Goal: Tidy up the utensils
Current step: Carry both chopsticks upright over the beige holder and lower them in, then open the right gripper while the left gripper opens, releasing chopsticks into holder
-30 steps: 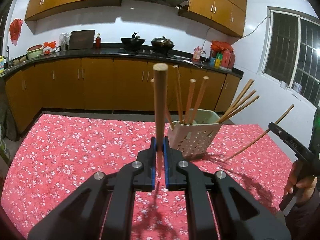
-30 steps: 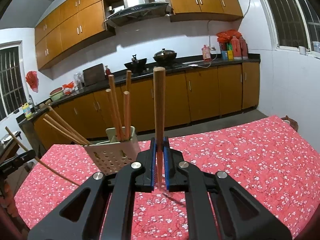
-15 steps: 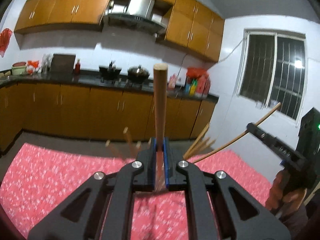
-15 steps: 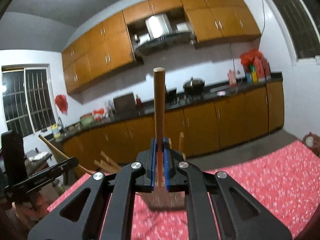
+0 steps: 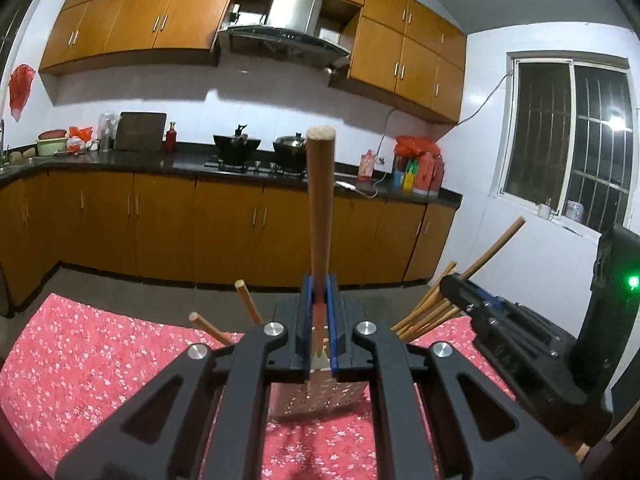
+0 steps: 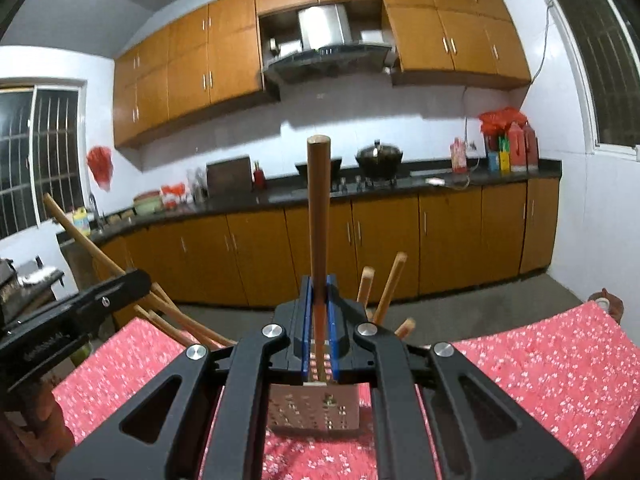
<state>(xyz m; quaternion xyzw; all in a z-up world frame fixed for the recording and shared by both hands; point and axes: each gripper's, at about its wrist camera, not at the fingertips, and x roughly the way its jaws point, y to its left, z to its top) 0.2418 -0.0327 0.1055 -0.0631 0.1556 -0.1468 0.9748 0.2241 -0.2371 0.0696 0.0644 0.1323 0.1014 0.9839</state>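
My left gripper (image 5: 319, 312) is shut on a wooden chopstick (image 5: 320, 208) that stands upright between its blue pads. It hangs over a perforated utensil holder (image 5: 320, 396) on the red floral tablecloth (image 5: 80, 360). My right gripper (image 6: 319, 312) is shut on another chopstick (image 6: 319, 216), above the same holder (image 6: 316, 408). Several chopsticks (image 5: 424, 312) lean out of the holder. The right gripper also shows in the left wrist view (image 5: 448, 284), and the left gripper in the right wrist view (image 6: 140, 280); each holds its slanting chopstick.
Kitchen counter (image 5: 240, 164) with wok and pot, and wooden cabinets (image 5: 160, 220), stand behind the table. A barred window (image 5: 568, 140) is at the right. The table's far edge (image 6: 560, 312) lies near the holder.
Both grippers have tilted back down and come close over the holder from opposite sides, each still shut on its chopstick. The holder now lies just below the fingertips.
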